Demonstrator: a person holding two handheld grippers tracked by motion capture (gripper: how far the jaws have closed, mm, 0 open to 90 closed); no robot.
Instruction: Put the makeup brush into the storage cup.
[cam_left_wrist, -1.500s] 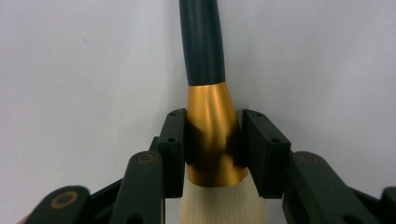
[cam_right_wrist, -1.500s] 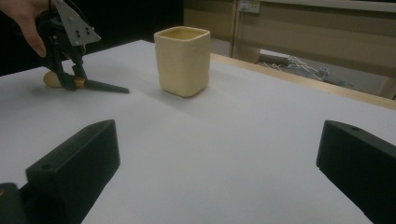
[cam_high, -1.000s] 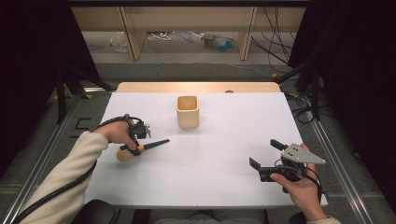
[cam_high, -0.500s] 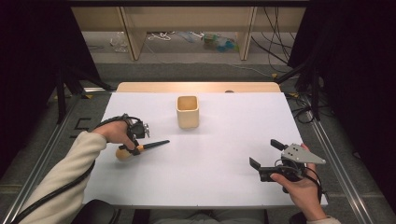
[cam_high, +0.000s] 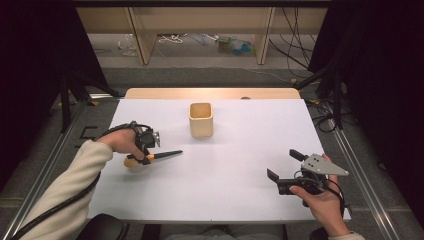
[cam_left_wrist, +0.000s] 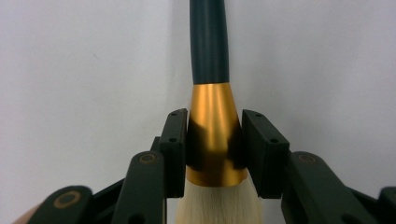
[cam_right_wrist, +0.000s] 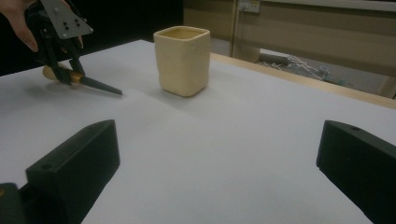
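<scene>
My left claw is clamped on the brush at its gold ferrule, the brush lying on the desk toward the left edge. My right claw hangs spread and empty near the front right corner, well apart from the cream cup.

Your left gripper, matt black plastic, clamps the glossy gold metal collar of a brush with a smooth dark handle and soft cream bristles. Upper centre, the cream square cup looks matt ceramic on the smooth white matt table.
</scene>
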